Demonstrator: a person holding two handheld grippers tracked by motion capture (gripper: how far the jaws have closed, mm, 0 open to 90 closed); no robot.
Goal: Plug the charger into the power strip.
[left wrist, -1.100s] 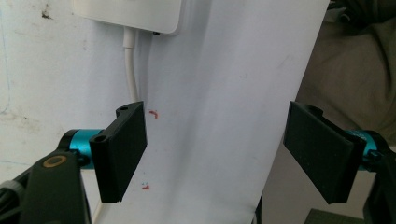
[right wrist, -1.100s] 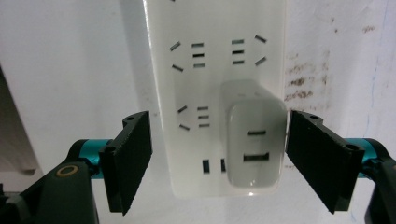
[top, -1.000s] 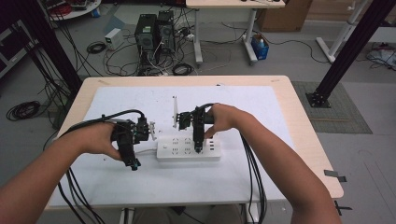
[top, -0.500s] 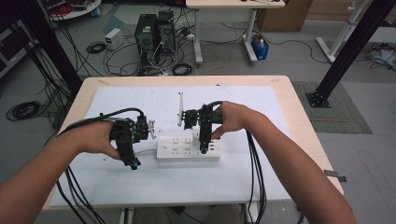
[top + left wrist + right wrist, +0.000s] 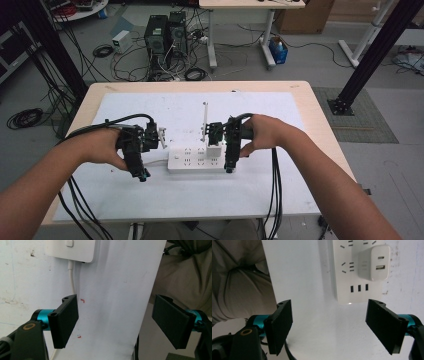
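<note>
A white power strip [image 5: 192, 160] lies across the middle of the white mat. A white USB charger [image 5: 215, 150] is plugged in near its right end. My right gripper [image 5: 229, 168] hangs open just right of the charger, pointing down at the strip's right end. In the right gripper view the charger [image 5: 374, 262] and the strip [image 5: 348, 287] lie ahead of my gripper [image 5: 332, 327], which holds nothing. My left gripper [image 5: 141, 175] is open off the strip's left end. In the left gripper view my gripper [image 5: 117, 325] is empty, with the strip's switch end [image 5: 71, 248] and white cord [image 5: 72, 280] ahead.
The white mat [image 5: 260, 200] covers most of the wooden table [image 5: 322, 135]. A thin white strip [image 5: 205, 116] lies behind the power strip. Black cables trail from both grippers over the near edge. Computers and cords [image 5: 165, 35] sit on the floor beyond.
My right gripper has shifted a little to the right, off the charger, which now stands uncovered in the strip. The left gripper has hardly moved.
</note>
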